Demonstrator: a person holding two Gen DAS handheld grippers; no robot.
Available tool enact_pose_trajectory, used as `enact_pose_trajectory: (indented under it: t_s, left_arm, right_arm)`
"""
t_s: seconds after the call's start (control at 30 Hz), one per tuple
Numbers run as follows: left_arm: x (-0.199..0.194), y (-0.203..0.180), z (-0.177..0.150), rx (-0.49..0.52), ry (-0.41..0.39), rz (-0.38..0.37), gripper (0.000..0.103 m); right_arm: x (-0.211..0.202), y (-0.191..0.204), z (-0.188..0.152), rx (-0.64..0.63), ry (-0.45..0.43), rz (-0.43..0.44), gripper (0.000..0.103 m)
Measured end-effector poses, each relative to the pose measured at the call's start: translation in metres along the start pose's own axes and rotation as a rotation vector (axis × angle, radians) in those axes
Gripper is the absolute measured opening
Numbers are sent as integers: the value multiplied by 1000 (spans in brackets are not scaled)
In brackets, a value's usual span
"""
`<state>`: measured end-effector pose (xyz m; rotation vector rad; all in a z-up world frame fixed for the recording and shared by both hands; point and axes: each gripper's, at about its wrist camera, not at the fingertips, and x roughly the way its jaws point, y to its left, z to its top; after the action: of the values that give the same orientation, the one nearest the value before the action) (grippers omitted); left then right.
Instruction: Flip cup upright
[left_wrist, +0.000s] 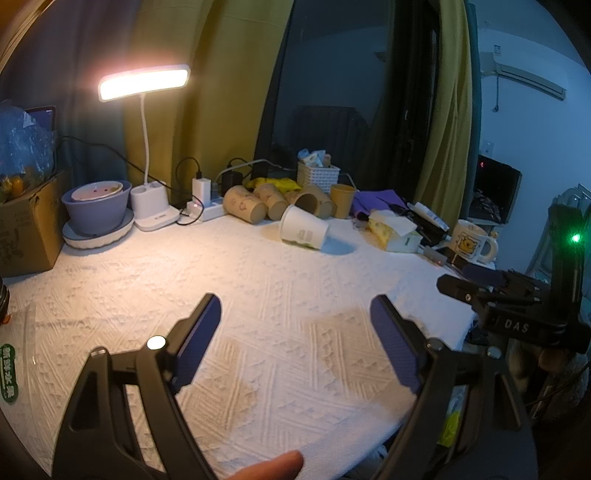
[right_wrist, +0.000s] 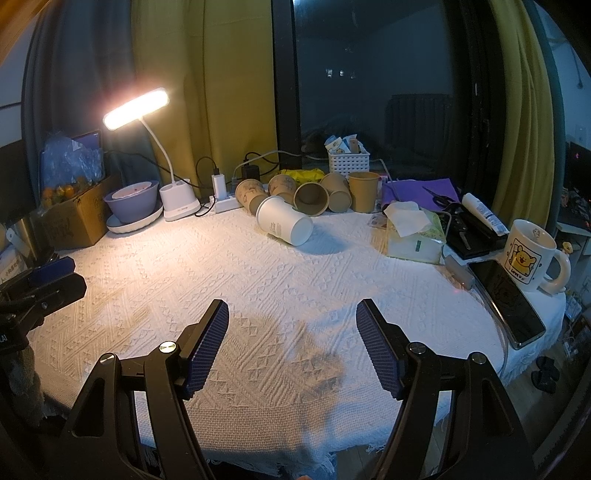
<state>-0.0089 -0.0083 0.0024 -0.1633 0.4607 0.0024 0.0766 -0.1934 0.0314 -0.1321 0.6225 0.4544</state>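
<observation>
A white paper cup (left_wrist: 303, 231) lies on its side on the white textured tablecloth (left_wrist: 258, 295), far side of the table; it also shows in the right wrist view (right_wrist: 284, 225). My left gripper (left_wrist: 295, 306) is open and empty, low over the near part of the cloth, well short of the cup. My right gripper (right_wrist: 291, 310) is open and empty, also over the near cloth, far from the cup. The right gripper's body shows at the right edge of the left wrist view (left_wrist: 517, 306). The left gripper's body shows at the left edge of the right wrist view (right_wrist: 40, 284).
Several brown paper cups (right_wrist: 310, 197) lie and stand behind the white cup. A lit desk lamp (right_wrist: 177, 203), purple bowl on a plate (right_wrist: 133, 206) and cardboard box (right_wrist: 70, 225) stand at the left. A tissue pack (right_wrist: 413, 236), phone (right_wrist: 506, 299) and bear mug (right_wrist: 532, 254) are at the right.
</observation>
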Motion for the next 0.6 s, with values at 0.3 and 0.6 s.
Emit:
enact_pose_trajectory:
  t_s: [0.3,0.6]
  left_arm:
    - [3,1,4,9,9,-5,84]
    - [33,-1,14,32,119,-13,84]
  right_arm:
    - [-2,-7,7,0,0,-2,75]
    - [8,-15,17,2,20,-23,75]
